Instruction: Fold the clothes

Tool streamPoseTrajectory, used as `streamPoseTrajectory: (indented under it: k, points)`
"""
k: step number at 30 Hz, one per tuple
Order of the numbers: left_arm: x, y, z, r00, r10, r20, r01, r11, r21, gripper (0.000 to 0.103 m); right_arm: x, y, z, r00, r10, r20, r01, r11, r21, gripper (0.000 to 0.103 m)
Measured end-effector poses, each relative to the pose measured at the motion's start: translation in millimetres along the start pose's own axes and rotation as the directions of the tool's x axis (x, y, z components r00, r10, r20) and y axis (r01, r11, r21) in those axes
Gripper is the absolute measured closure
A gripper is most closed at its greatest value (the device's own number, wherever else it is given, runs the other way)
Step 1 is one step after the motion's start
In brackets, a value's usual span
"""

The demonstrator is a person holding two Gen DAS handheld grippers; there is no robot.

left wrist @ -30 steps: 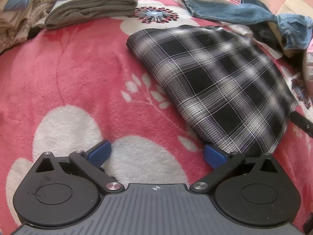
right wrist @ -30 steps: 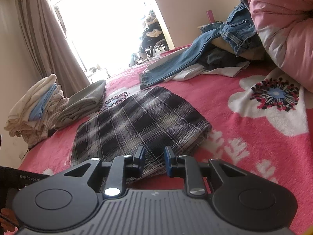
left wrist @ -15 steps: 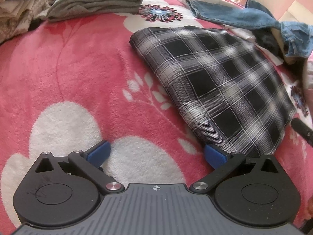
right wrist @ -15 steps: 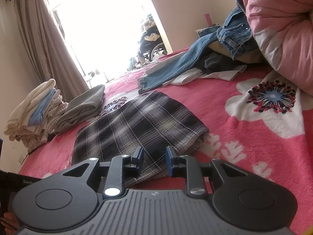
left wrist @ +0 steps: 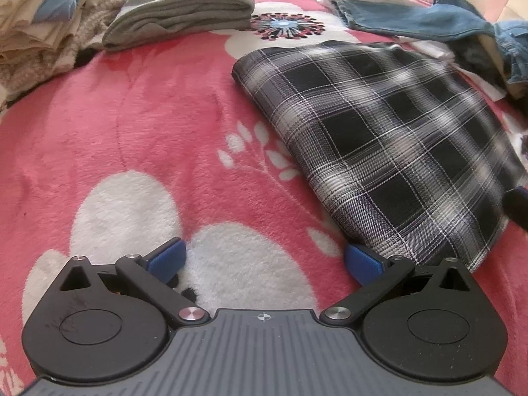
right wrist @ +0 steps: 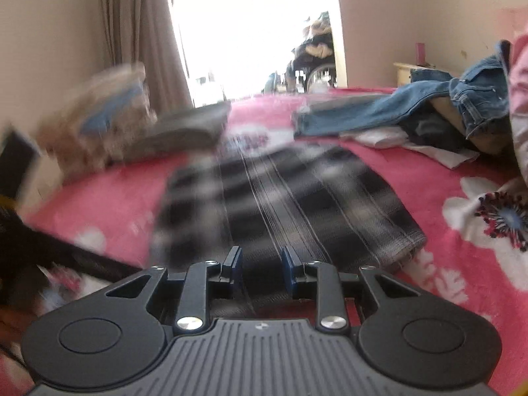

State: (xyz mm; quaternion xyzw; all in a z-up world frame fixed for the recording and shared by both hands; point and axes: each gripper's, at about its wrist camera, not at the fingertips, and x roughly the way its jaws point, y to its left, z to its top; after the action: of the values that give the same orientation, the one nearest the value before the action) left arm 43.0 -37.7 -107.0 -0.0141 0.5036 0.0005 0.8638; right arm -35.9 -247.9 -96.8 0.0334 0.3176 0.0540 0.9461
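Ahead of the right gripper (right wrist: 260,265), the folded black-and-white plaid cloth (right wrist: 297,204) is now sitting centred, blurred; earlier it was lying off to the left. Its jaws are standing slightly apart, gripping nothing. The left gripper (left wrist: 262,260) is gaping wide over the pink floral blanket (left wrist: 148,125), cloth's near corner touching its right finger.

Your right wrist view is smeared: the plaid cloth (right wrist: 283,204), the grey fold (right wrist: 184,128) and the pale stack (right wrist: 95,122) are streaks there. In your left wrist view the stack (left wrist: 43,23) and jeans (left wrist: 429,19) run off the edges.
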Motion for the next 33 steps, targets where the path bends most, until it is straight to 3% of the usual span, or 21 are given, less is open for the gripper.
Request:
streamPoseTrajectory:
  k: [4,11,16,19,33]
  points:
    - [2,-4,1,1.0,0.017,-0.003,-0.017,1.0,0.002,0.0,3,0,-1,1.0,-0.018,-0.023,0.018,1.0,0.0,0.076]
    - [-1,-11,-3,0.998,0.057,0.022,-0.057,0.998,0.034,0.0,-10,-10,25,0.995,-0.059,0.077,0.056,0.998,0.042,0.076]
    - [-2,-14,-4,0.997,0.072,0.026,-0.073,0.996,0.048,0.0,22,-36,18,0.993,-0.122,-0.004,0.122,0.991,0.052,0.077]
    - [-2,-15,-4,0.996,0.081,0.025,-0.082,0.995,0.049,0.0,25,-47,5,0.996,-0.089,0.02,0.087,0.992,0.094,0.077]
    - [-1,-21,-5,0.993,0.114,0.038,-0.117,0.991,0.072,0.0,25,-45,4,0.996,-0.09,0.027,0.087,0.992,0.087,0.076]
